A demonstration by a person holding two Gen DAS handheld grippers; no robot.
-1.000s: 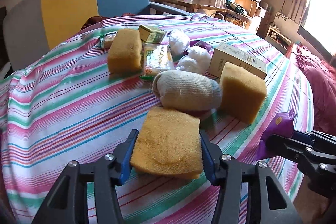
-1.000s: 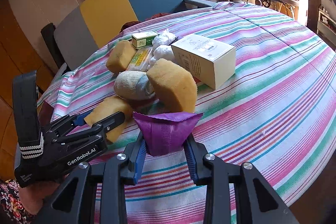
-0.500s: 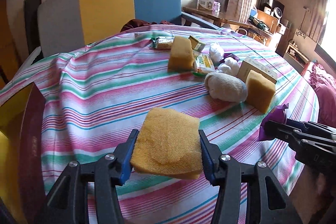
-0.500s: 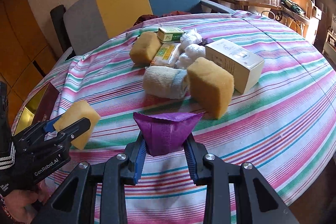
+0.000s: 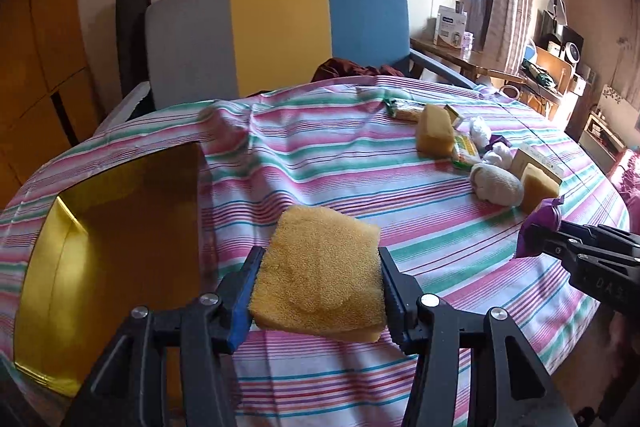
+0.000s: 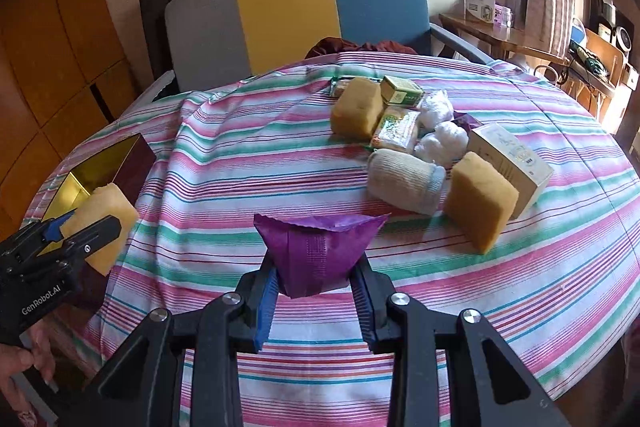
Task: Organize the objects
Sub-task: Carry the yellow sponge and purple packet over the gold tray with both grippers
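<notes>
Left wrist view: the left tongs (image 5: pixel 320 287) clamp a yellow sponge (image 5: pixel 320 275) just right of the gold-lined box (image 5: pixel 108 239) on the striped tabletop (image 5: pixel 320 163). Right tongs (image 6: pixel 316 291) pinch a purple packet (image 6: pixel 316 251), seemingly foil, further right of it.

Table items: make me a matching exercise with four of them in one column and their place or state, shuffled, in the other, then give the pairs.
Column one:
1. flat yellow sponge
2. purple packet
3. rolled white sock
4. gold-lined box

Column two:
A. lying on the striped tablecloth, beside an upright sponge
B. clamped in the right gripper
C. open, at the table's left edge
D. clamped in the left gripper

Pairs: 1-D, 2-B, 3-A, 4-C
</notes>
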